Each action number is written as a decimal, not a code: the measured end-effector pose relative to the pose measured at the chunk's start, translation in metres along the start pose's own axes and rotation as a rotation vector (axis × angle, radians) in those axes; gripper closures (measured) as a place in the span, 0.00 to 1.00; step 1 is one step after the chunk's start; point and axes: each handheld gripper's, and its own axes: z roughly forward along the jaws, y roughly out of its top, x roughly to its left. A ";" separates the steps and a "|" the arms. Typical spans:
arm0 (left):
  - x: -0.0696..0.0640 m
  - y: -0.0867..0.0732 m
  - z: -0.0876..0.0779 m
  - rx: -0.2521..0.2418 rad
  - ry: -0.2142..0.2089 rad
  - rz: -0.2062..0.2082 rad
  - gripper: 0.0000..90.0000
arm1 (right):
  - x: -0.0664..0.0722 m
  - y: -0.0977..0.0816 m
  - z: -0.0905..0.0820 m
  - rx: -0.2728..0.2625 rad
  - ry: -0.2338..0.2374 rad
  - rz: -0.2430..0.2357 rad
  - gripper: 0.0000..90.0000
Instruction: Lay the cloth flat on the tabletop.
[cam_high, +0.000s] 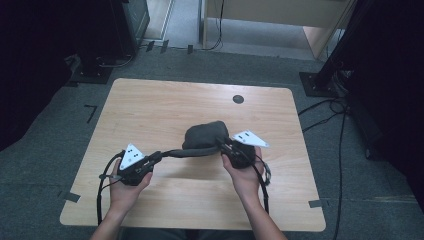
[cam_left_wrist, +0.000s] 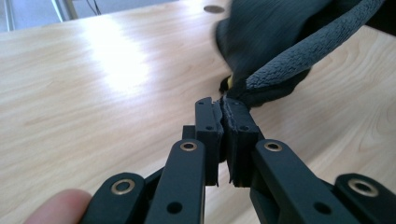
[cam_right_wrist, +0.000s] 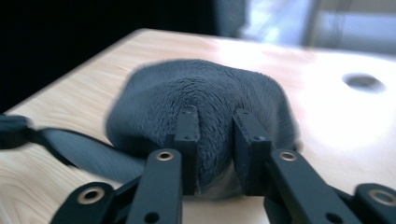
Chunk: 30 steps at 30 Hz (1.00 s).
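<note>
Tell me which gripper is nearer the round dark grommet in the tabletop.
Right. The right gripper, gripping the grey cloth, sits just below the grommet; the left gripper pinches the cloth's stretched end farther down-left.

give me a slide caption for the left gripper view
Left gripper clamped shut on a stretched corner of the dark grey cloth above the wooden table.

Left gripper (cam_high: 156, 159) fingers clamped; right gripper (cam_high: 223, 145) fingers pinched, slightly apart.
</note>
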 end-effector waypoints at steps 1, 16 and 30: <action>0.000 -0.004 0.000 0.014 -0.002 0.005 0.96 | -0.002 -0.007 -0.004 0.019 -0.025 0.018 0.75; 0.013 -0.030 0.010 0.070 0.005 -0.068 0.95 | 0.012 0.019 0.007 0.066 -0.007 -0.167 0.38; 0.040 -0.023 -0.014 -0.024 0.131 -0.136 0.96 | -0.025 0.015 0.029 0.016 0.040 -0.036 0.95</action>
